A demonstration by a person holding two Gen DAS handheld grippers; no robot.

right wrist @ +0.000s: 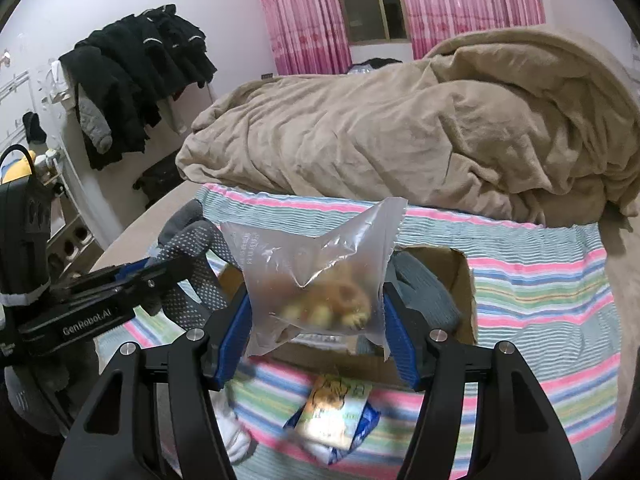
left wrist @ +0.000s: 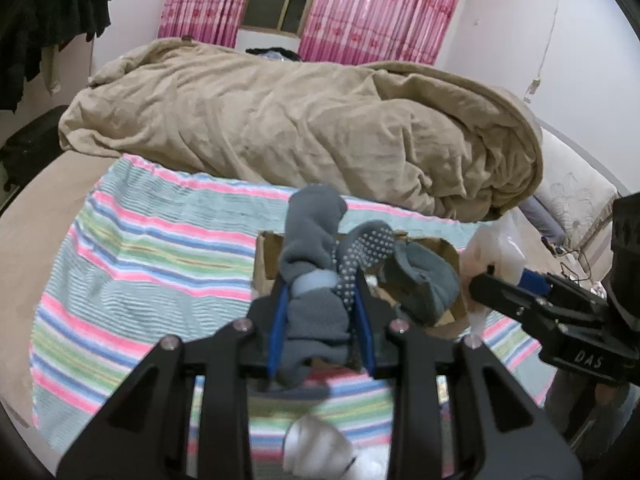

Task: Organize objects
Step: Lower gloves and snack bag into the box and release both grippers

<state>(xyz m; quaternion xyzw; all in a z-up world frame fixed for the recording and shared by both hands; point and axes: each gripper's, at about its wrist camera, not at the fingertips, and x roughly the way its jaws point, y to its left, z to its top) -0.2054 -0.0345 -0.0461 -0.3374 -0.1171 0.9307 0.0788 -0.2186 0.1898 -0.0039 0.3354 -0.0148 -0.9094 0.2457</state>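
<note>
My left gripper point(left wrist: 320, 300) is shut on a grey sock point(left wrist: 316, 240) with white grip dots, held up over a cardboard box point(left wrist: 444, 256) on the striped cloth. A second grey sock point(left wrist: 420, 280) lies in the box. My right gripper point(right wrist: 316, 312) is shut on a clear plastic bag point(right wrist: 316, 272) with a brownish-yellow item inside, raised above the same box point(right wrist: 460, 280). In the right wrist view the left gripper point(right wrist: 120, 280) and its dotted sock point(right wrist: 192, 240) show at the left. The right gripper point(left wrist: 520, 296) with its bag point(left wrist: 492, 248) appears at the right of the left wrist view.
A striped cloth point(left wrist: 140, 248) covers the near part of the bed. A rumpled tan blanket point(left wrist: 300, 120) lies behind it. A white sock point(right wrist: 232, 432) and a printed packet point(right wrist: 336, 412) rest on the cloth in front of the box. Dark clothes point(right wrist: 132, 80) hang at the left wall.
</note>
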